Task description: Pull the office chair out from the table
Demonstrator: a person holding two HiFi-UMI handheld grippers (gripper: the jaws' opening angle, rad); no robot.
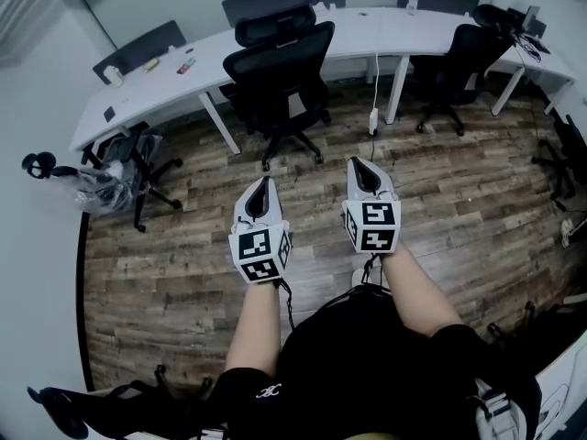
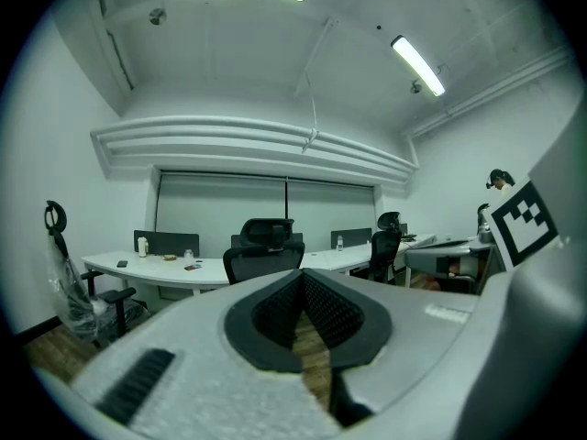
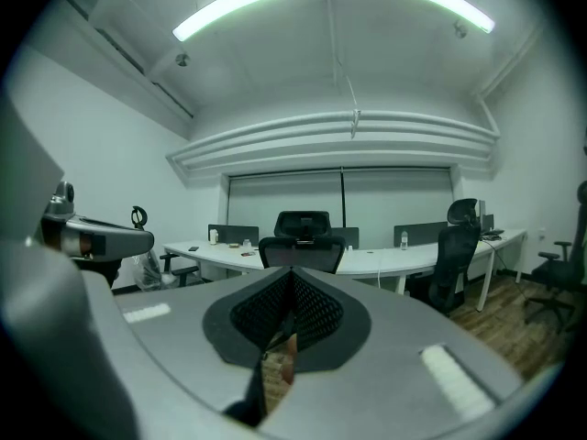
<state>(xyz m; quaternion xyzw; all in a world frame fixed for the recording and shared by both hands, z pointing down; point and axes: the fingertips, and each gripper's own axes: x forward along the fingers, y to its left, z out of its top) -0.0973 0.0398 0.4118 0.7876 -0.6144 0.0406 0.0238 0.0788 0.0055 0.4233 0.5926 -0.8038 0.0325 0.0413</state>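
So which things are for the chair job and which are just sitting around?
For the job: black high-backed office chair straight ahead, long white curved table, left gripper, right gripper.
Just lying about: second black office chair on the right, white power strip, clear plastic bag.

A wood-plank floor (image 1: 183,273) spreads beneath a long curved white counter (image 1: 358,30) standing against pale walls (image 2: 73,154). Two strip lights (image 3: 229,5) glow on the ceiling, and a black chair (image 1: 454,62) sits at the counter's far right end.
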